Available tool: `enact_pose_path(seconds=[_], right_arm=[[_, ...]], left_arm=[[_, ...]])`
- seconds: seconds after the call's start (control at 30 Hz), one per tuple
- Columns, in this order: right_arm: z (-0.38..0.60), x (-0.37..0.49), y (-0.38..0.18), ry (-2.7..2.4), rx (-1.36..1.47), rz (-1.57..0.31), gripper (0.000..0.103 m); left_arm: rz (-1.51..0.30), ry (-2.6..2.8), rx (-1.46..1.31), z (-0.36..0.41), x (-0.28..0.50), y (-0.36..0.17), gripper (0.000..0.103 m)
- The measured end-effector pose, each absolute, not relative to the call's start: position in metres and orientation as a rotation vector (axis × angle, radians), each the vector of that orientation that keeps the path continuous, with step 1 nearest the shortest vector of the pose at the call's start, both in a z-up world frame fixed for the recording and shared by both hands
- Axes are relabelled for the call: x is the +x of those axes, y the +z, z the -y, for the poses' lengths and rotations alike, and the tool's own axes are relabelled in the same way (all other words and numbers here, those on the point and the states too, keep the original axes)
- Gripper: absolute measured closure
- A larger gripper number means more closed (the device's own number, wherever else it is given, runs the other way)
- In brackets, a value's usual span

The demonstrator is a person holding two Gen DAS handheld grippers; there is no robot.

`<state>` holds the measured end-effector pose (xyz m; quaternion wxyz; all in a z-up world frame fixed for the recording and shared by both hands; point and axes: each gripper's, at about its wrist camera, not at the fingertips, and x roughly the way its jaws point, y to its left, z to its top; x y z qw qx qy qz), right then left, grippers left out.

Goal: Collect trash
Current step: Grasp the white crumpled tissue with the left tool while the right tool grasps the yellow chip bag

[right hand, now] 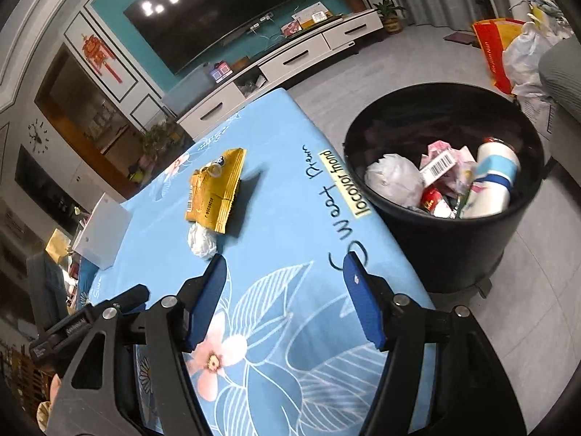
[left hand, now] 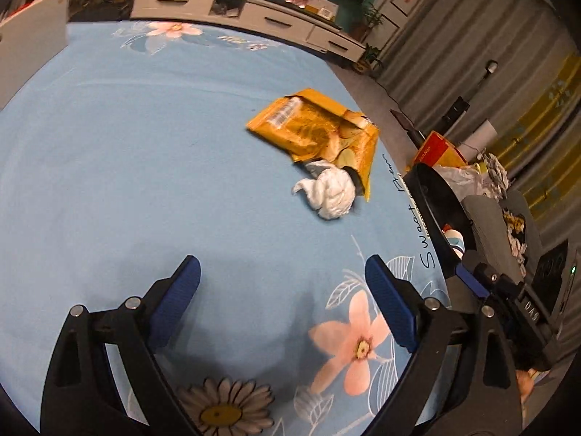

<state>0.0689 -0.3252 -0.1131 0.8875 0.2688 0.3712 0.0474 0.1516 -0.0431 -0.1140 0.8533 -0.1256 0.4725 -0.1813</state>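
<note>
**Both grippers empty, two bits of trash left on the blue cloth**

So the left gripper has its blue fingers spread wide with only flowery tablecloth between them. Nothing held. Ahead of its fingertips and a bit toward the right finger sits the yellow snack bag, crumpled and torn open, and the white tissue wad lies touching the bag's near edge, closer to the fingers than the bag is.

The right gripper is also parted, less wide, and nothing sits between its fingers either, just the leaf print on the cloth. From this side the tissue wad lies just past the left fingertip, and the snack bag is right behind it, farther out.

The black trash bin stands on the floor off the table edge, beyond the right finger and to its outer side. It's already got stuff in it: a white-and-blue bottle, a white plastic bag, a barcoded wrapper.
</note>
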Motion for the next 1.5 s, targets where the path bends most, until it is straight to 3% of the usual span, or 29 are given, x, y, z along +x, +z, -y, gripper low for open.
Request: enact_pose_path(seconds=[0.17, 0.3, 0.4, 0.5, 0.57, 0.6, 1.07, 1.13, 1.23, 1.27, 1.37, 1.5], right_arm=[[0.324, 0.084, -0.113, 0.113, 0.563, -0.772, 0.037], [0.321, 0.102, -0.11, 0.147, 0.569, -0.777, 0.037], [0.314, 0.124, -0.108, 0.194, 0.581, -0.788, 0.037], [0.303, 0.15, -0.11, 0.239, 0.585, -0.814, 0.037], [0.296, 0.167, -0.114, 0.259, 0.605, -0.841, 0.037], [0.293, 0.175, -0.116, 0.268, 0.614, -0.853, 0.037], [0.264, 0.217, -0.123, 0.254, 0.611, -0.912, 0.037], [0.26, 0.218, -0.124, 0.246, 0.586, -0.911, 0.044], [0.253, 0.22, -0.124, 0.246, 0.559, -0.921, 0.064], [0.252, 0.219, -0.123, 0.252, 0.545, -0.916, 0.083], [0.246, 0.213, -0.119, 0.256, 0.51, -0.902, 0.09], [0.246, 0.192, -0.104, 0.247, 0.479, -0.851, 0.092]], left_arm=[[-0.967, -0.435, -0.201, 0.075, 0.173, -0.118, 0.022], [-0.947, -0.466, -0.161, 0.096, 0.19, -0.121, 0.024], [-0.933, -0.472, -0.123, 0.106, 0.199, -0.125, 0.032], [-0.941, -0.484, -0.114, 0.11, 0.207, -0.13, 0.05], [-0.947, -0.495, -0.113, 0.111, 0.209, -0.132, 0.068], [-0.949, -0.51, -0.124, 0.109, 0.208, -0.132, 0.071], [-0.854, -0.403, -0.234, 0.027, 0.176, -0.105, 0.073], [-0.85, -0.374, -0.263, 0.013, 0.177, -0.102, 0.073], [-0.837, -0.357, -0.288, 0.003, 0.176, -0.098, 0.073], [-0.836, -0.355, -0.292, 0.002, 0.175, -0.098, 0.073], [-0.835, -0.355, -0.305, 0.0, 0.172, -0.095, 0.073], [-0.834, -0.361, -0.316, -0.008, 0.167, -0.093, 0.073]])
